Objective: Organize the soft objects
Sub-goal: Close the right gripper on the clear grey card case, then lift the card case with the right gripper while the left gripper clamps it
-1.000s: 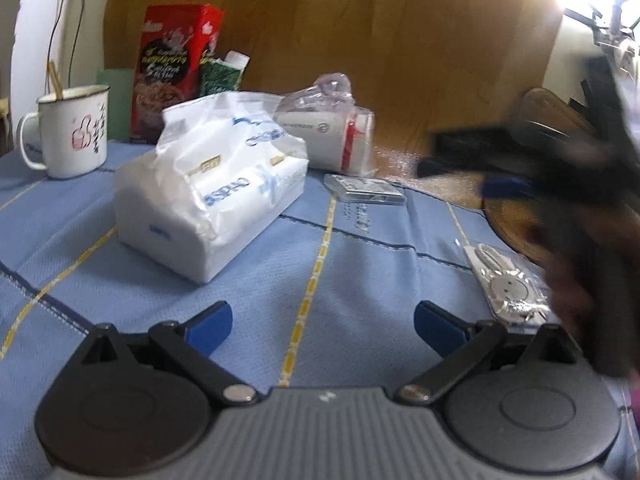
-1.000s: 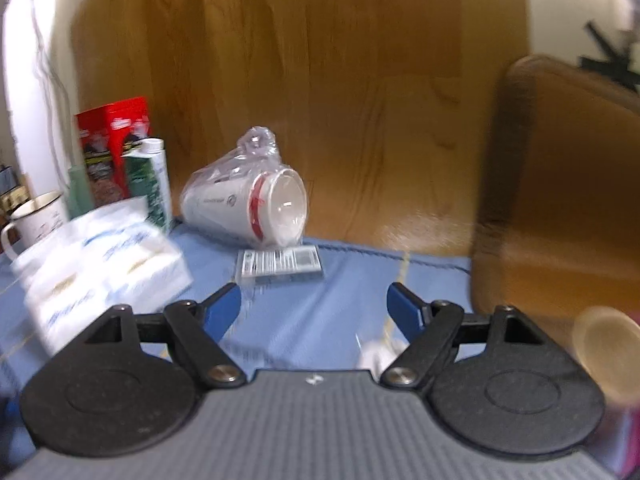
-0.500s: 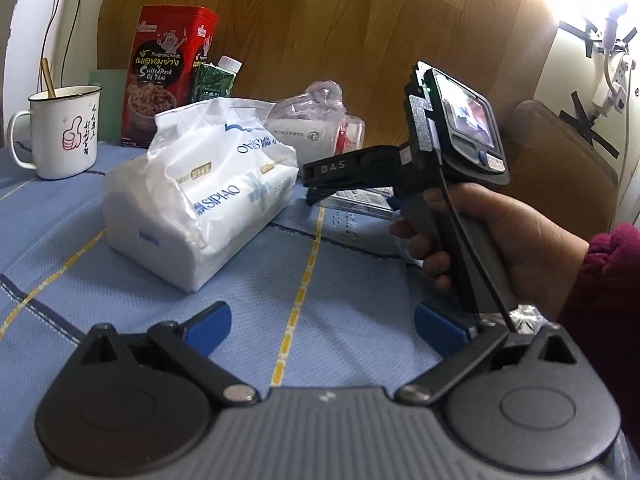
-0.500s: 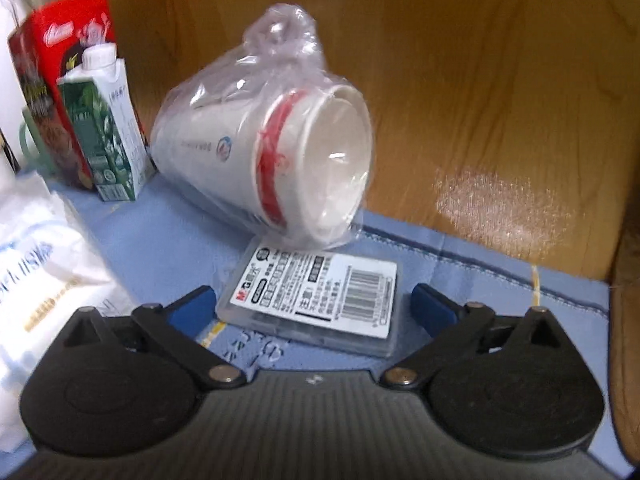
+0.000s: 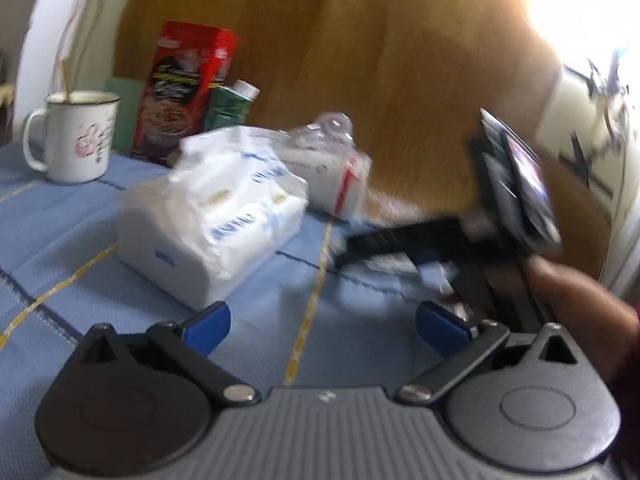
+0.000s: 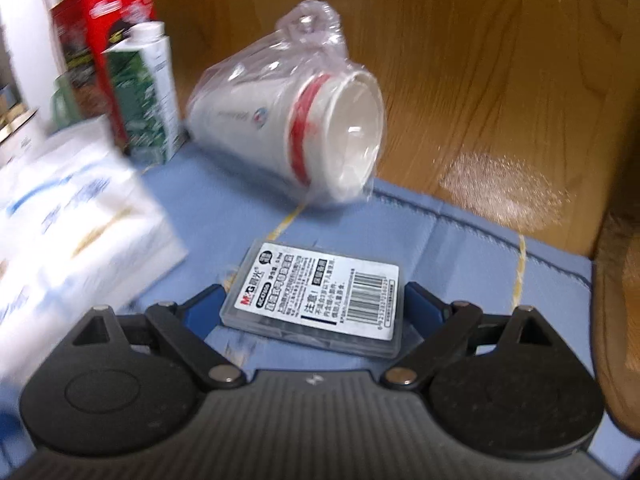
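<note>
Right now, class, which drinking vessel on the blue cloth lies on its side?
The bagged paper cups lie on their side, mouth toward the right gripper. The enamel mug stands upright.

The flat clear plastic case (image 6: 316,300) lies low in the frame; the bagged white paper cups (image 6: 296,132) lie above it, the white tissue pack (image 6: 72,216) at left.

I see a matt, woven blue cloth (image 6: 248,208) covering the table. At my twelve o'clock, glossy crinkled film wraps a stack of paper cups (image 6: 304,136) in front of a varnished wood panel (image 6: 460,60) with a sheen. The flat case (image 6: 320,300) is clear hard plastic with a paper label. At ten o'clock, a soft tissue pack (image 5: 212,208) in shiny plastic wrap; an enamel-looking mug (image 5: 76,136) is glossy.
</note>
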Action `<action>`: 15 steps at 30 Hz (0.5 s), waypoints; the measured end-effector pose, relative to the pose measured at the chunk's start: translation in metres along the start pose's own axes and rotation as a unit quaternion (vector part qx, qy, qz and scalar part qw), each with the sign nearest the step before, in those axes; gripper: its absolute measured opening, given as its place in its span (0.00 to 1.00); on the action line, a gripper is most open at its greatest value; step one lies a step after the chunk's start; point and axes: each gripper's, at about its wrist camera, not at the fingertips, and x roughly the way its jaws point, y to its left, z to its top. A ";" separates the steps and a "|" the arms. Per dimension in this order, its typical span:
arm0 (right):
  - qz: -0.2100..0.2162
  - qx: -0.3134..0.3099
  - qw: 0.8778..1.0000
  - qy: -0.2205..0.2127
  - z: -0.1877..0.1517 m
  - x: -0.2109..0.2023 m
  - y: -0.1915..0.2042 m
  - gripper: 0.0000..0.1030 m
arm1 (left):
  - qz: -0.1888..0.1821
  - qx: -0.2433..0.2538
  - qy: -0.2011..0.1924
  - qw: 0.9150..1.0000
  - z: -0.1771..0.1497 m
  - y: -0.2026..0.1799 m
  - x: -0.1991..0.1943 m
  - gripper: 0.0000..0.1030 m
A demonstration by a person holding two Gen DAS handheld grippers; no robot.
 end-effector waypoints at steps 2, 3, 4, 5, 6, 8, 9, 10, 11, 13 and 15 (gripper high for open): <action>-0.005 -0.023 1.000 -0.002 -0.012 -0.016 0.001 0.93 | -0.001 -0.041 -0.006 0.999 0.003 0.013 -0.001 0.99; -0.009 -0.040 0.999 -0.006 -0.016 -0.025 0.002 0.93 | 0.001 -0.062 -0.008 0.998 0.005 0.020 -0.001 0.99; -0.011 -0.053 0.998 -0.012 -0.015 -0.029 -0.004 0.93 | 0.000 -0.078 -0.007 0.997 0.006 0.026 -0.001 0.99; -0.011 -0.062 0.998 -0.018 -0.020 -0.038 0.002 0.93 | -0.004 -0.090 -0.004 0.996 0.006 0.029 0.000 0.99; -0.008 -0.068 0.997 -0.027 -0.030 -0.052 0.007 0.93 | -0.006 -0.093 -0.003 0.996 0.007 0.031 0.001 0.99; 0.000 -0.071 0.996 -0.048 -0.052 -0.082 0.012 0.93 | -0.009 -0.080 -0.001 0.997 0.006 0.027 0.001 0.99; 0.006 -0.070 0.996 -0.061 -0.068 -0.102 0.015 0.93 | -0.014 -0.067 0.001 0.998 0.006 0.023 0.001 0.99; 0.011 -0.068 0.995 -0.072 -0.074 -0.111 0.019 0.93 | -0.023 -0.048 0.003 0.999 0.005 0.017 0.002 0.99; 0.015 -0.065 0.994 -0.084 -0.090 -0.127 0.021 0.93 | -0.033 -0.027 0.007 0.999 0.004 0.010 0.002 0.99; 0.011 -0.060 0.993 -0.104 -0.125 -0.154 0.024 0.93 | -0.051 0.022 0.013 0.998 0.000 -0.006 0.001 0.99; -0.005 -0.039 0.992 -0.117 -0.161 -0.174 0.019 0.93 | -0.068 0.069 0.023 0.995 -0.007 -0.023 0.000 0.99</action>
